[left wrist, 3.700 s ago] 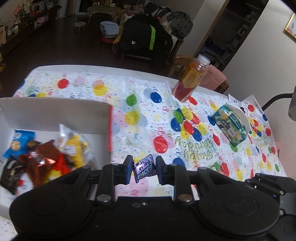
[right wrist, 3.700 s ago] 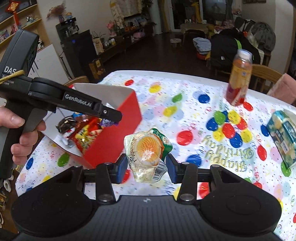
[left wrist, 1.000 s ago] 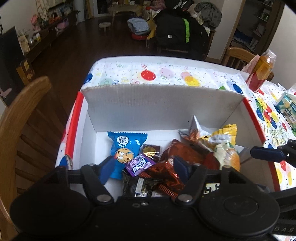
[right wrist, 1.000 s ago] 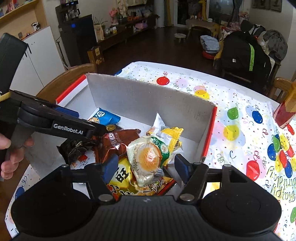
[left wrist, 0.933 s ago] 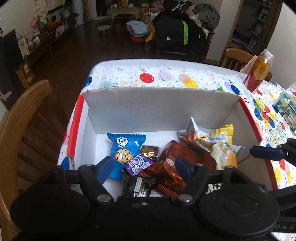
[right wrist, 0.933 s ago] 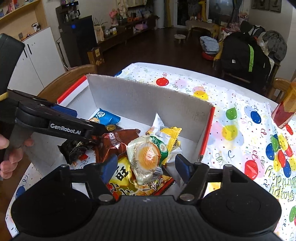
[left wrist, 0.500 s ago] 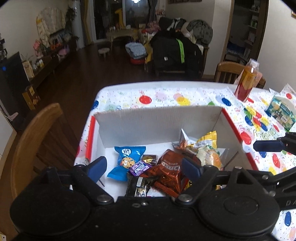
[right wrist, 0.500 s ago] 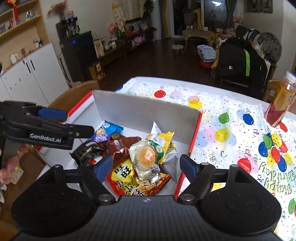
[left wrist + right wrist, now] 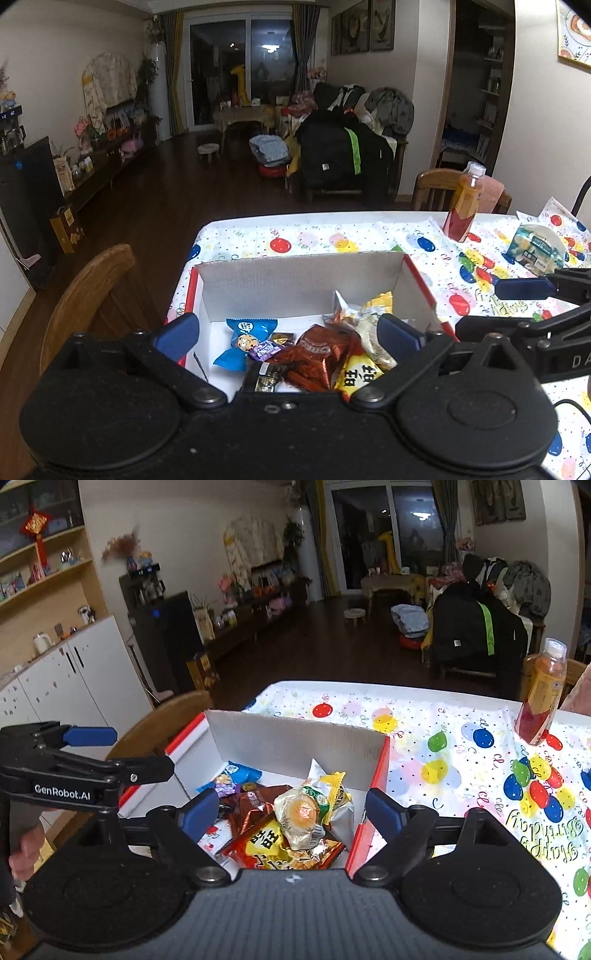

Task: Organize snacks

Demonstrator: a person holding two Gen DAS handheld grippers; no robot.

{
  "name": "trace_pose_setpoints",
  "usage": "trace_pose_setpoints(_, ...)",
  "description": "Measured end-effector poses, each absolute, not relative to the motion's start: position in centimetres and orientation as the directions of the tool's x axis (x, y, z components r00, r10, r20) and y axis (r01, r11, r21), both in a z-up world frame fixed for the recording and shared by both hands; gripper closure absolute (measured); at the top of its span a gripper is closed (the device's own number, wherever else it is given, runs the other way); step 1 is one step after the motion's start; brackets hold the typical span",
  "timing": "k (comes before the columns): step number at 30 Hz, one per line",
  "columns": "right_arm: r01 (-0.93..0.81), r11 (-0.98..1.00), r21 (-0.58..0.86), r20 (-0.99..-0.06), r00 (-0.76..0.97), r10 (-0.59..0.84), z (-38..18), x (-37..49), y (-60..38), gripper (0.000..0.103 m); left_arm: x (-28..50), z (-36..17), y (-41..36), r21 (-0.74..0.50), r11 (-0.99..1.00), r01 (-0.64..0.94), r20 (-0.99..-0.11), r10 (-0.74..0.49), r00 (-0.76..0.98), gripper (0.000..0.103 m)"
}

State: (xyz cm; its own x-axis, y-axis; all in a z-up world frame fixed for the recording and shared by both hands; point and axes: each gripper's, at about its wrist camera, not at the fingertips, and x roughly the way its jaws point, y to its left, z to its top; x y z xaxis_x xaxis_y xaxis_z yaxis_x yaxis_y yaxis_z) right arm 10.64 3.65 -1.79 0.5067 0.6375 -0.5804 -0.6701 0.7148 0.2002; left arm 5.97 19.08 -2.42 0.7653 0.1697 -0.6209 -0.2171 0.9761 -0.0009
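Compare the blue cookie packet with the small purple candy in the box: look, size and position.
The blue cookie packet is bright blue with a cartoon cookie face; the purple candy is purple with pale lettering. The packet is clearly larger than the candy. The packet lies nearest the box's left side, while the candy lies at its right edge, against the brown wrapper. Both lie loose inside the box, with neither gripper touching them.

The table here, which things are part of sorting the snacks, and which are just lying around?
Part of the job:
- box
- blue cookie packet
- purple candy
- round cake packet
- left gripper, right gripper, both open

Lying about:
- drink bottle
- tissue pack
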Motion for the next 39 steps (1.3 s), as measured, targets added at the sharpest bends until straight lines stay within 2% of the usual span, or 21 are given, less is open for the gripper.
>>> trace_pose_setpoints(10,-0.666,0.702,0.250,-0.543,0.504,0.672,-0.9,8.3,1.8,0.012,2.9,-1.6,17.4,-0.030,0.975,-0.218,-0.590,0.159,0.792,0.000)
trace_pose_setpoints(14,-0.667,0.710,0.226,-0.527,0.529,0.665,-0.8,7.2,1.5,0.012,2.1,-1.6,17.1,-0.044,0.970,-0.238,-0.601,0.165,0.782,0.000)
trace_pose_setpoints(15,-0.667,0.712,0.220,-0.524,0.535,0.663,-0.8,7.0,1.4,0.008,1.7,-1.6,17.0,-0.044,0.969,-0.243,-0.600,0.169,0.782,0.000)
trace_pose_setpoints(16,-0.662,0.715,0.225,-0.521,0.538,0.663,-0.8,6.8,1.3,0.000,1.3,-1.6,17.0,-0.046,0.968,-0.245,-0.599,0.169,0.783,0.000)
trace_pose_setpoints(20,-0.656,0.707,0.264,-0.511,0.527,0.679,-1.0,6.4,0.7,0.000,0.3,-1.5,16.8,-0.050,0.964,-0.261,-0.593,0.181,0.784,0.000)
trace_pose_setpoints(39,-0.652,0.731,0.202,-0.465,0.594,0.657,-0.1,3.2,0.2,0.000,-2.2,-0.3,16.6,-0.089,0.953,-0.290,-0.563,0.192,0.804,0.000)
